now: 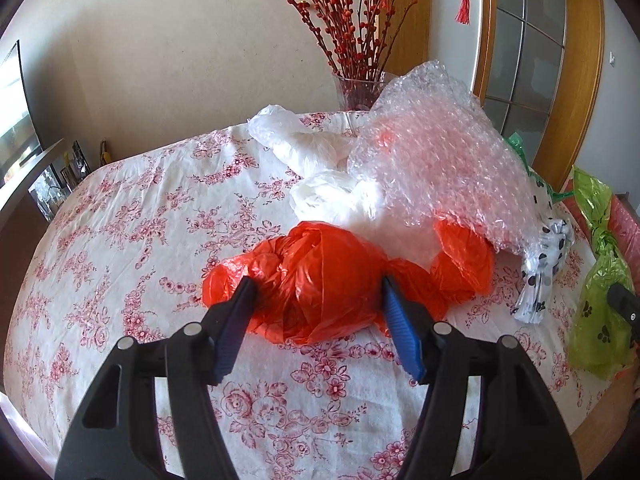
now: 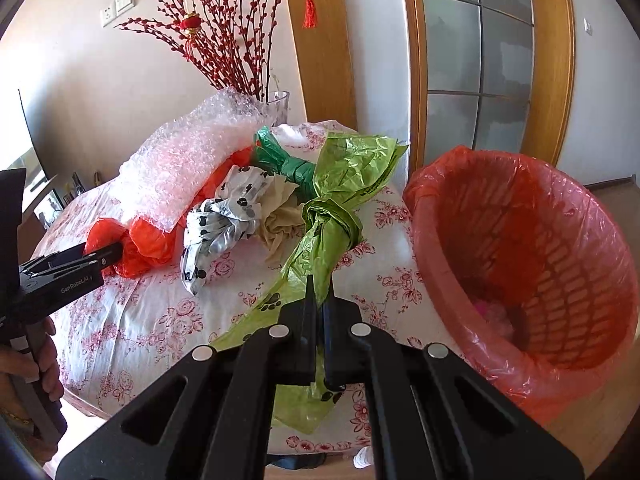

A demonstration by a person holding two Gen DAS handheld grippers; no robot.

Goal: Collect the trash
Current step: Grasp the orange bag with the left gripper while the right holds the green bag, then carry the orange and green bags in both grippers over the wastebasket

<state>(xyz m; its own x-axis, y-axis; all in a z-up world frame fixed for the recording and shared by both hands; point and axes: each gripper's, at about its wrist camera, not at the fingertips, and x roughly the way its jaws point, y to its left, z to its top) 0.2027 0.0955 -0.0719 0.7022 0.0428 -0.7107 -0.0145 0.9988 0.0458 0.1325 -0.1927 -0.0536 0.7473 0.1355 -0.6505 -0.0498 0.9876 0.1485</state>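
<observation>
Black fingers of the right gripper (image 2: 320,286) are seen pinched tight on a crinkled lime-green bag (image 2: 340,184) printed with paw marks and knotted at its middle. Only this view shows the red mesh basket (image 2: 440,248), lined with thin red film, just beside the table (image 2: 132,320) edge, and "GenRobot.AI" can be read on the other tool. From the left wrist, blue-ribbed fingers (image 1: 236,312) of the left gripper (image 1: 316,292) are seen about half spread, flanking a glossy orange-red bag (image 1: 320,276) bunched on the floral cloth; whether the pads press it cannot be told. Beyond it, white film (image 1: 320,152) and bubble wrap (image 1: 432,152) are heaped. Farther back a glass vase (image 1: 356,88) of red-budded twigs is seen.
</observation>
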